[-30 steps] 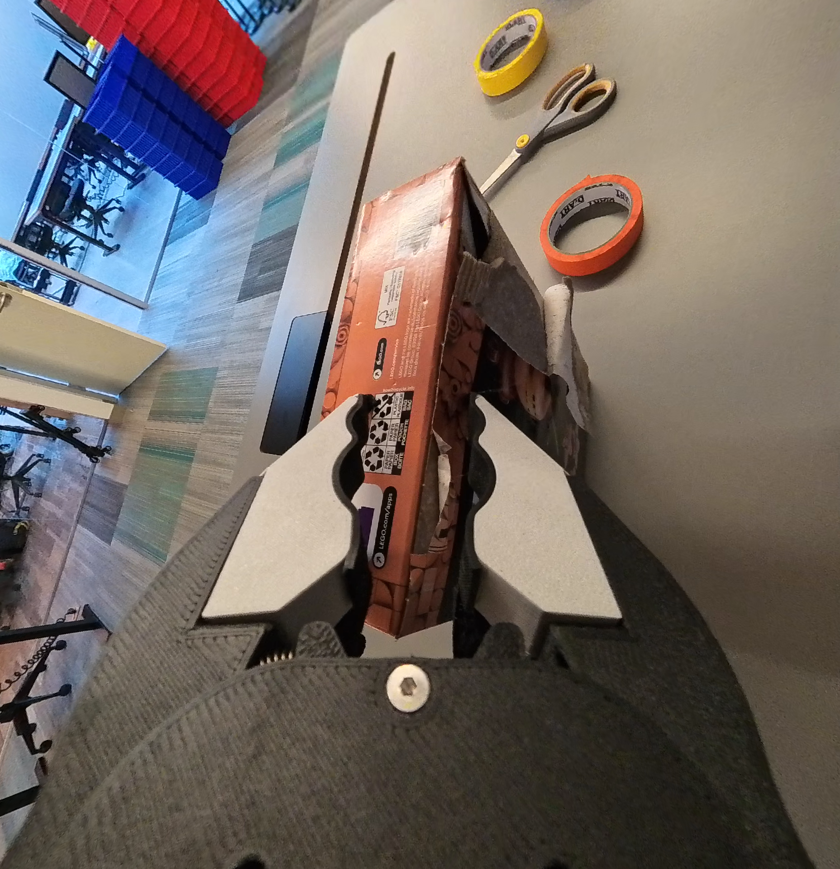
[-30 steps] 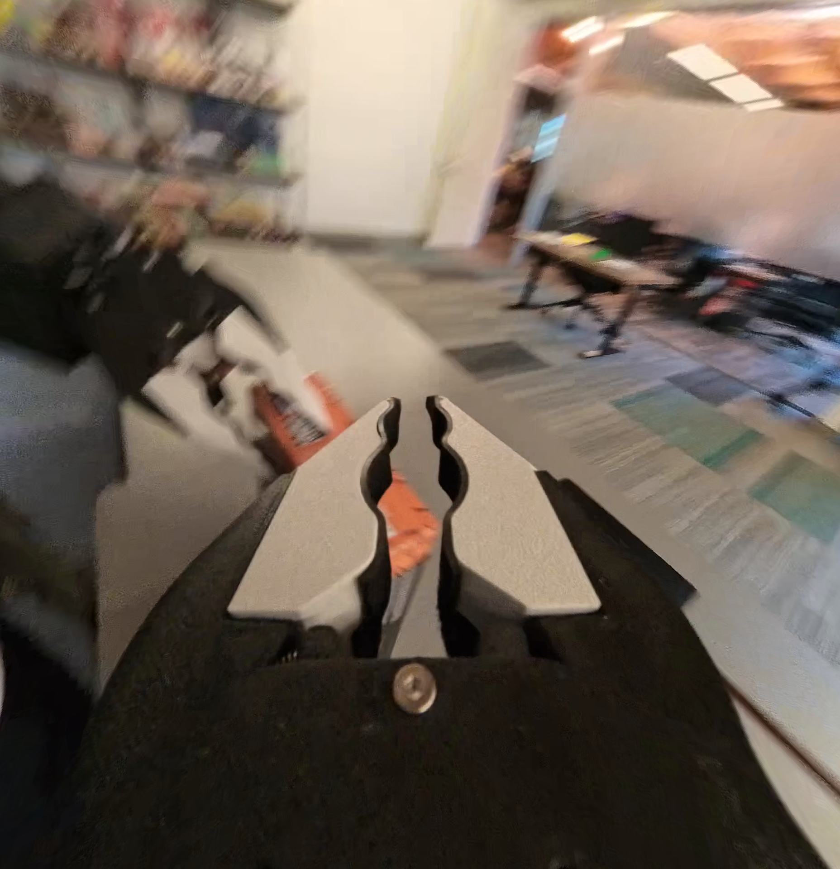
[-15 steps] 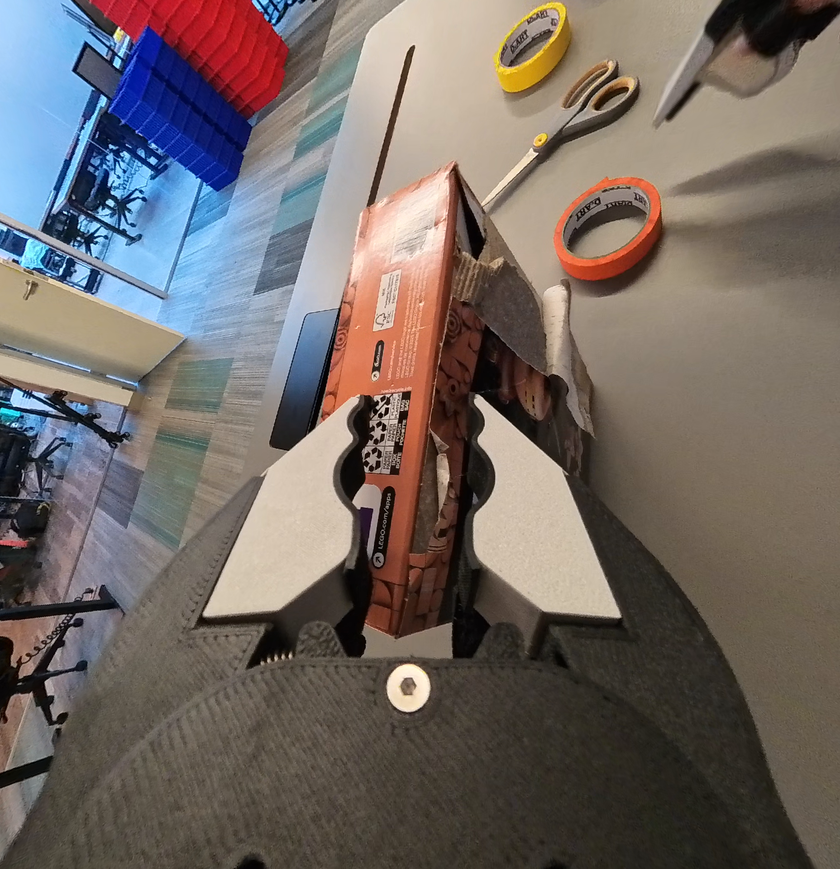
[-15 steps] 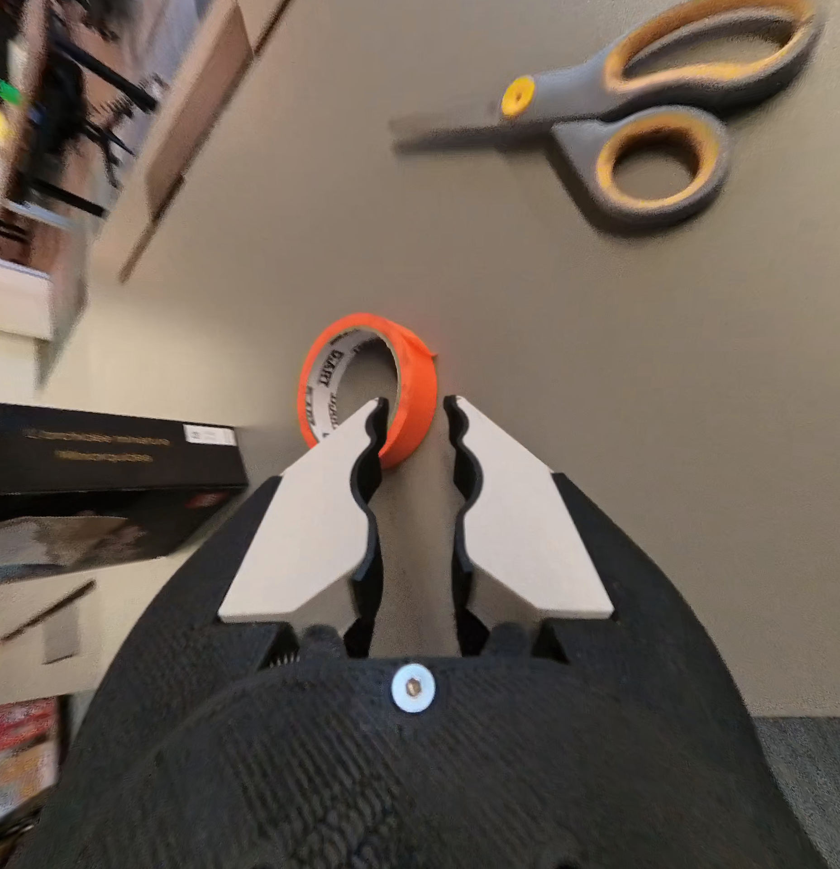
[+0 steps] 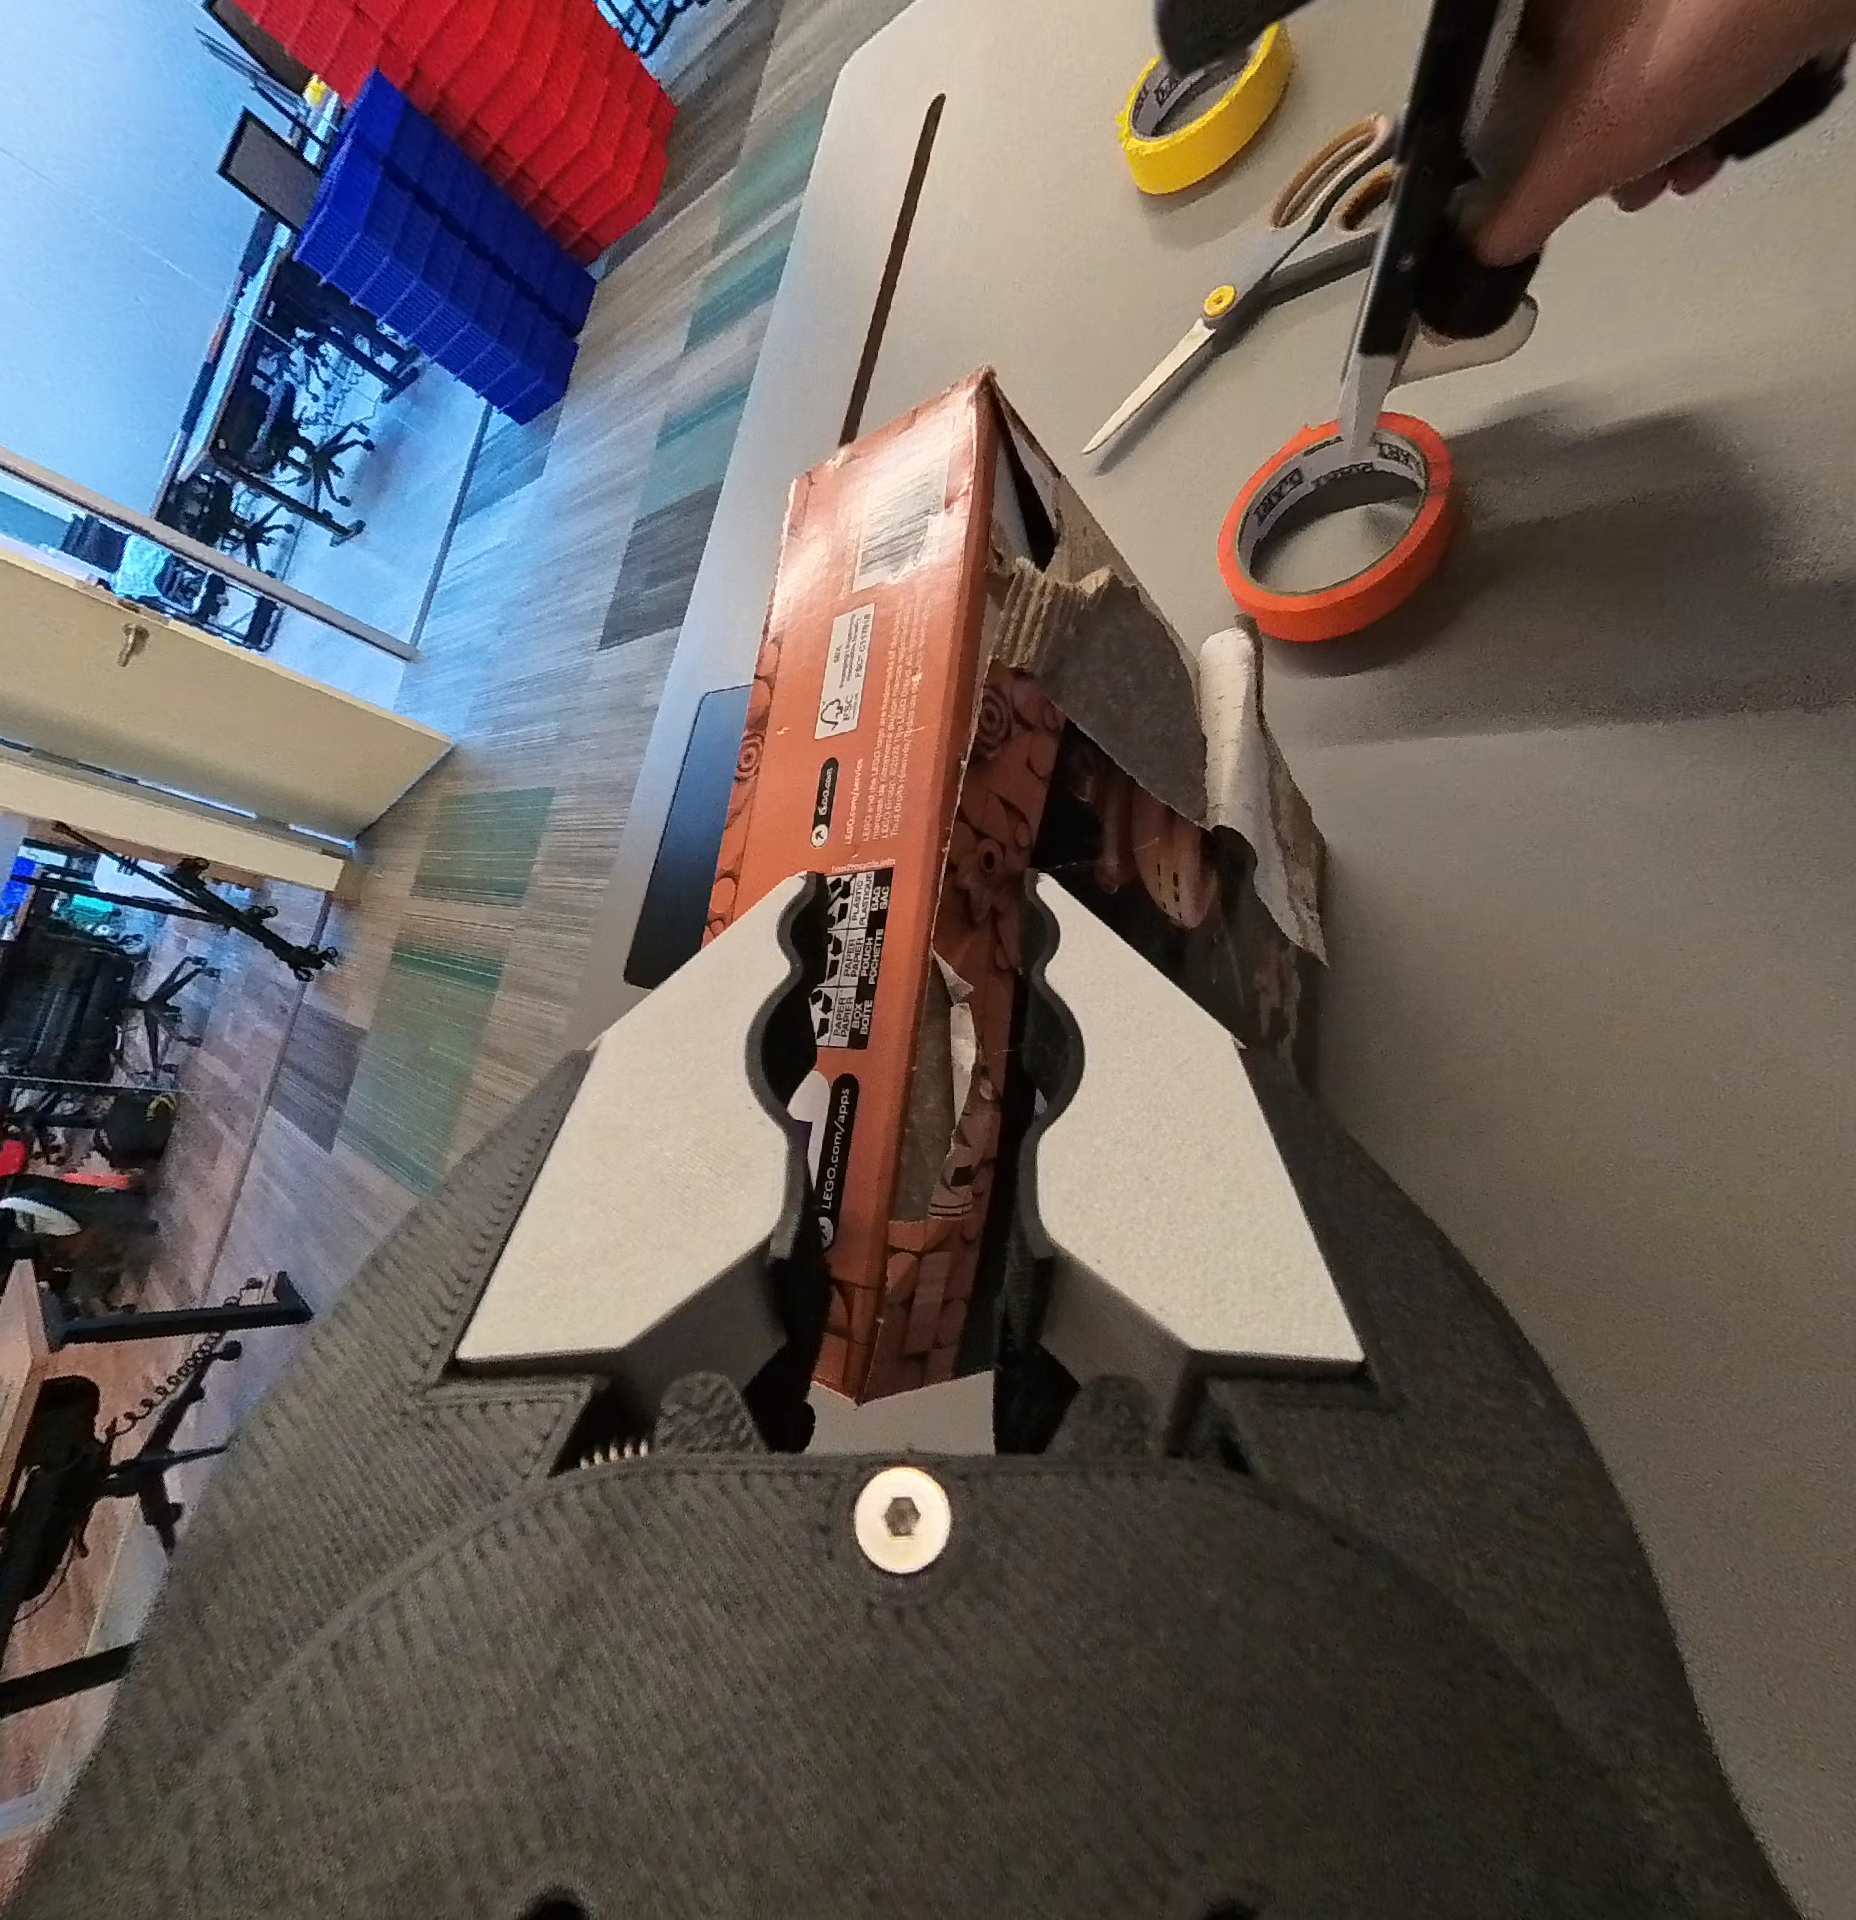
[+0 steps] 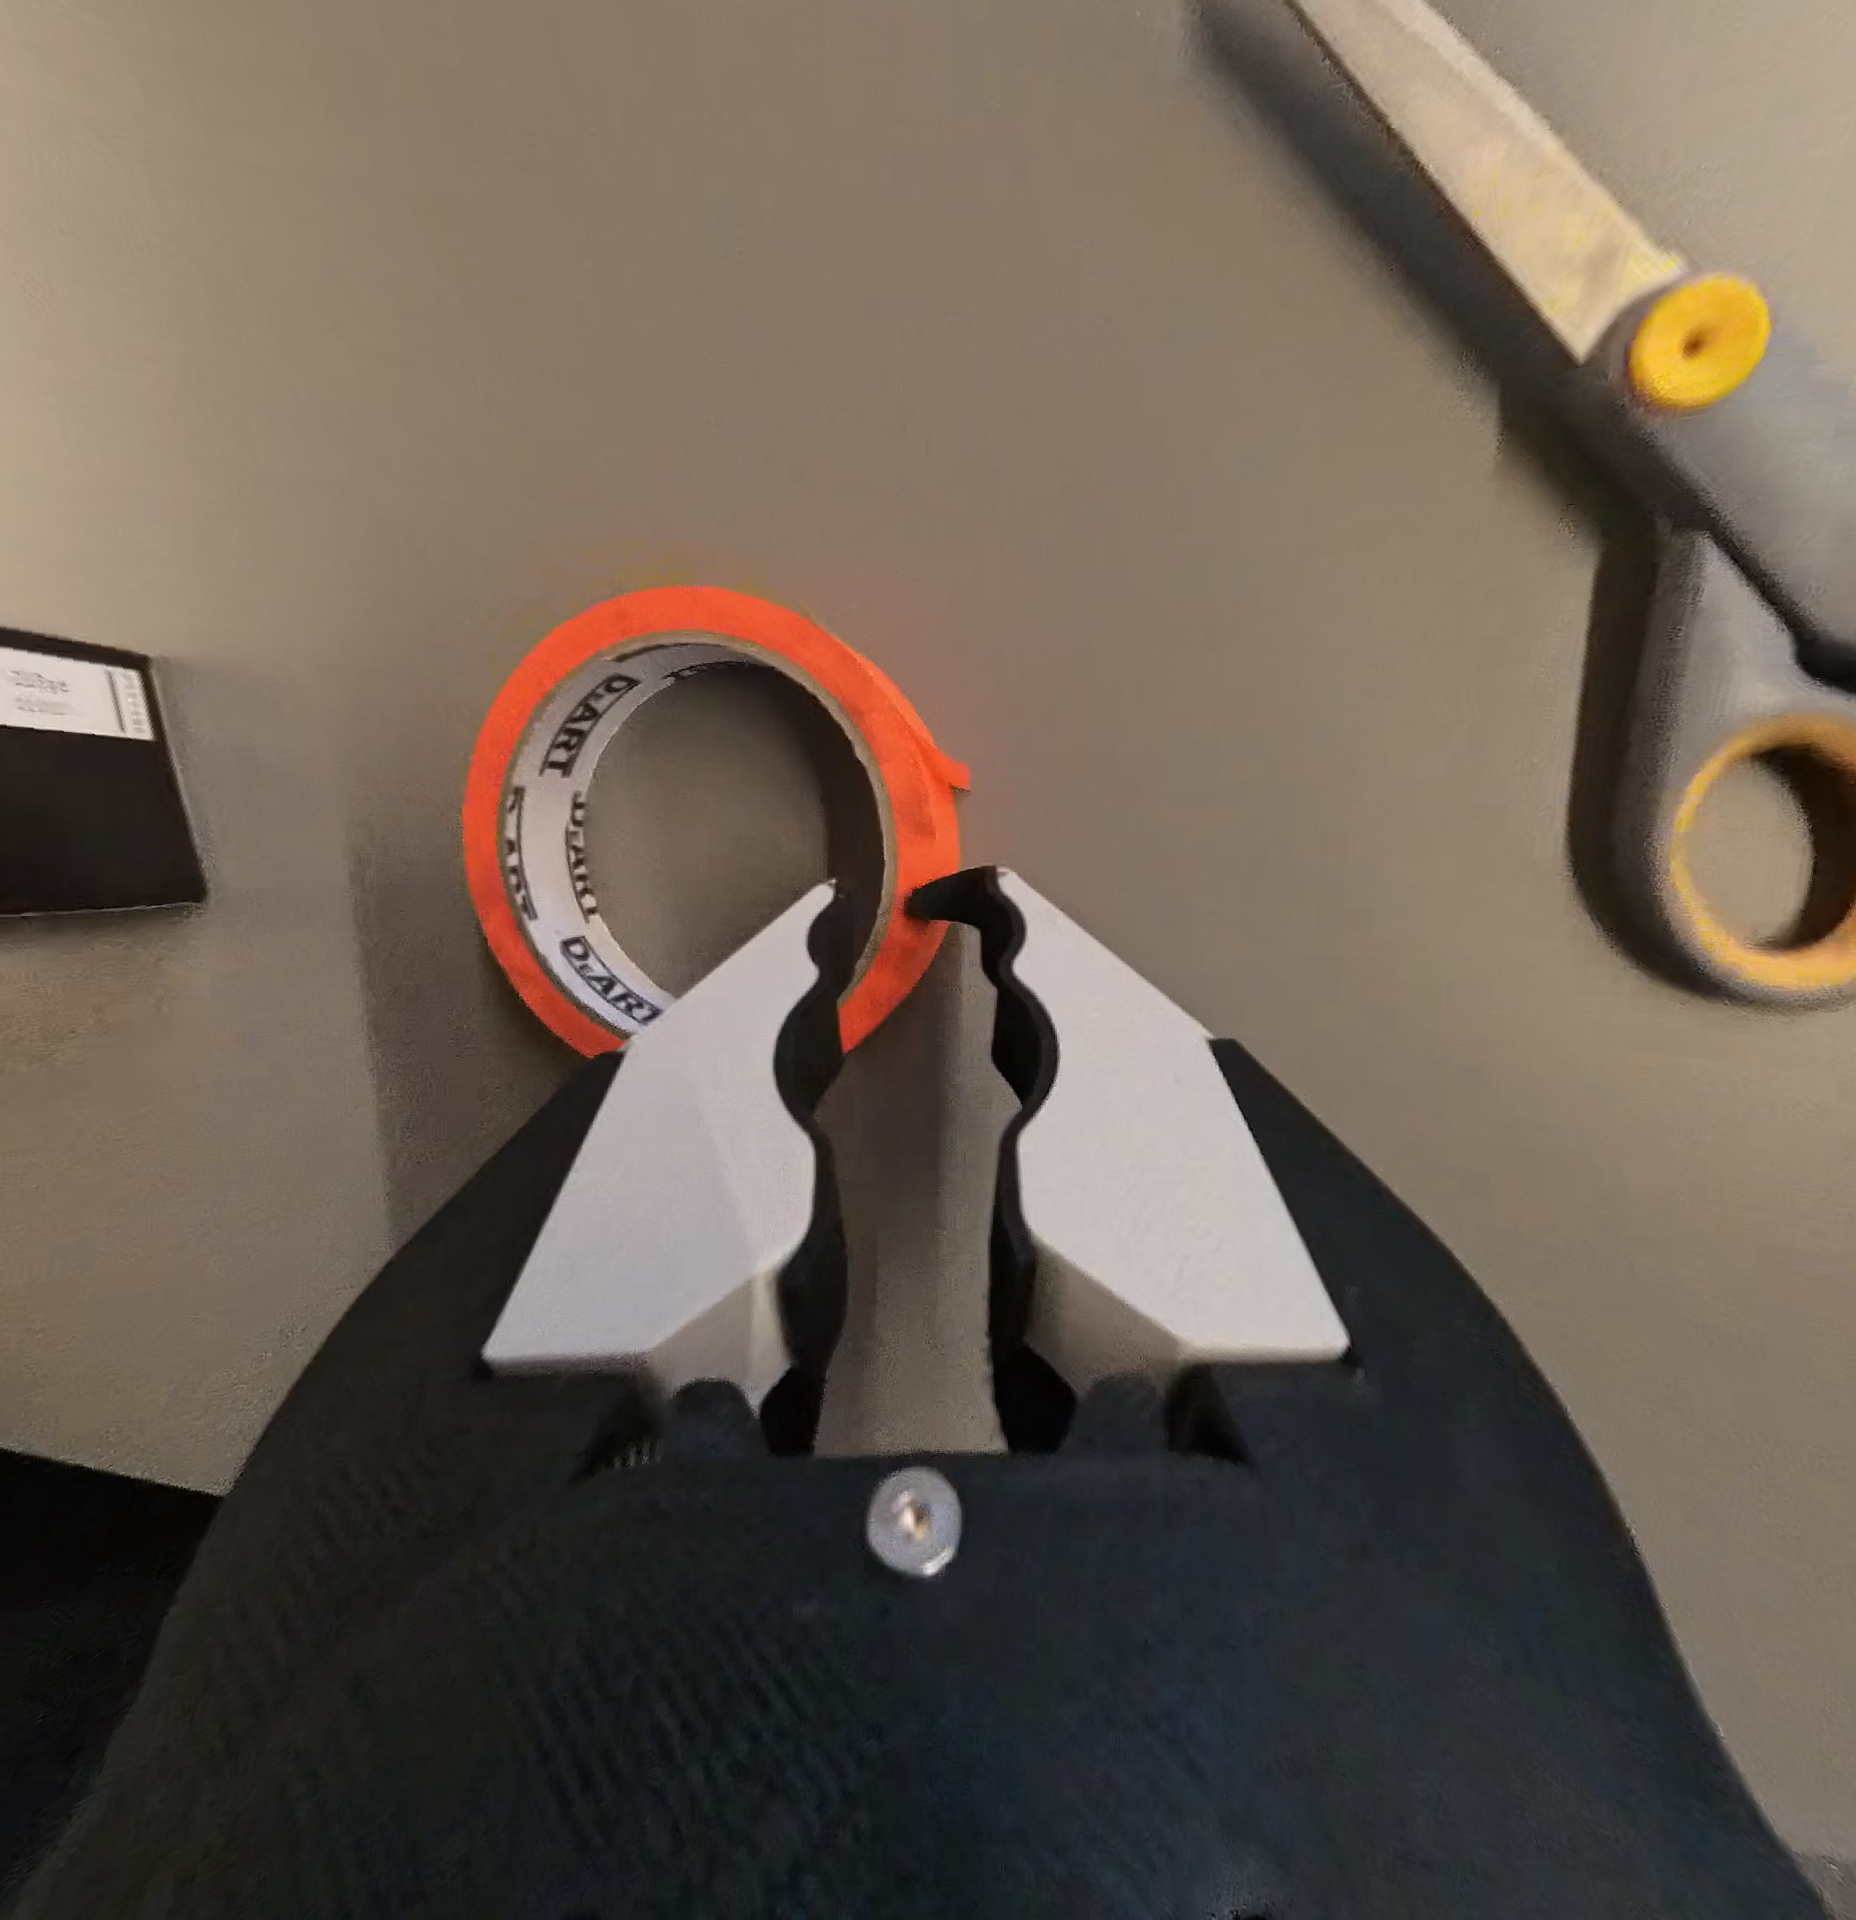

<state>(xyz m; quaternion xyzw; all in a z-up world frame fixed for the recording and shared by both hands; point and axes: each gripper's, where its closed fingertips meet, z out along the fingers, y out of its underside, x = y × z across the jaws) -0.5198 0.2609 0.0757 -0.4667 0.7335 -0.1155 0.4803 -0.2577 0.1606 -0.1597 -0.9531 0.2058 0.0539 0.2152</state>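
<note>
Left tool clamps the near end of a torn orange box standing on edge on the grey surface. Right tool is narrowly parted, its fingers straddling the wall of the orange tape roll lying flat just beside the box; contact looks likely but is hard to confirm. Scissors lie beyond the roll, a yellow roll farther still. A clean grip on that wall would want one finger fully inside the ring before closing squarely.
</note>
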